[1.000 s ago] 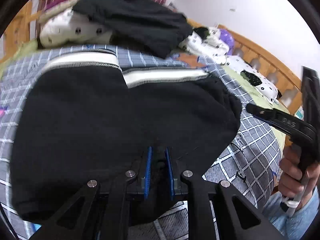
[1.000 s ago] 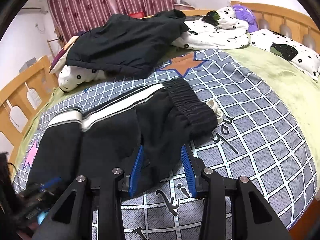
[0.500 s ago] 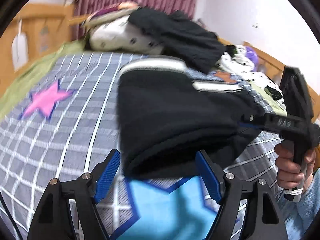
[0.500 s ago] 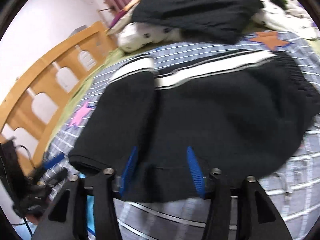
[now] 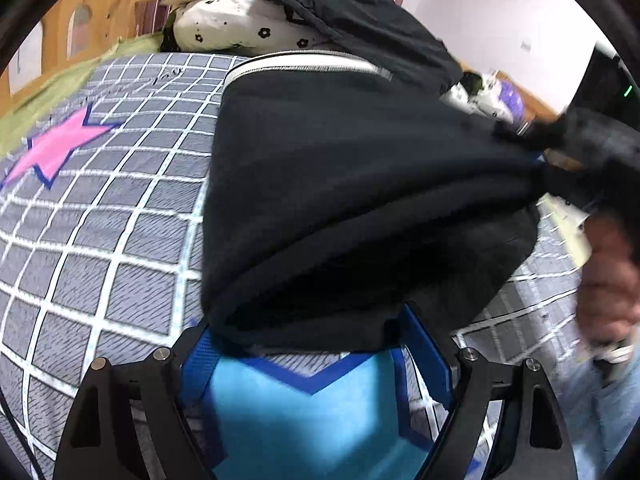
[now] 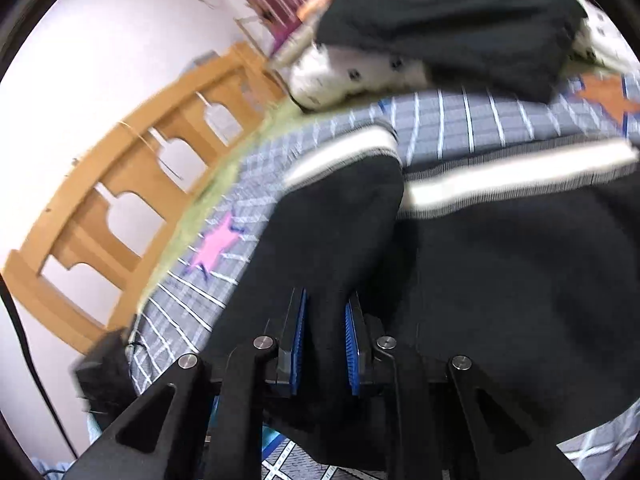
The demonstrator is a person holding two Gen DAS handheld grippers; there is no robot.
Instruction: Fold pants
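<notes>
The black pants [image 5: 352, 200] with a white side stripe [image 6: 500, 180] lie folded on the grey checked blanket [image 5: 100, 220]. My left gripper [image 5: 316, 356] is open, its blue pads either side of the pants' near edge, nothing pinched. My right gripper [image 6: 325, 344] is shut on a fold of the black pants cloth [image 6: 326, 280]; in the left wrist view it shows blurred at the right [image 5: 592, 148], with the cloth bunched and lifted there.
A pile of black clothing [image 5: 372, 28] and a white dotted pillow [image 5: 240, 28] lie at the far side. A wooden bed rail [image 6: 132, 184] runs along the left. A pink star [image 5: 60, 144] and a blue patch [image 5: 304, 412] mark the blanket.
My left gripper opened and let go of the pants, then moved up to their near edge. My right gripper closed on the cloth and swung left, pulling it up.
</notes>
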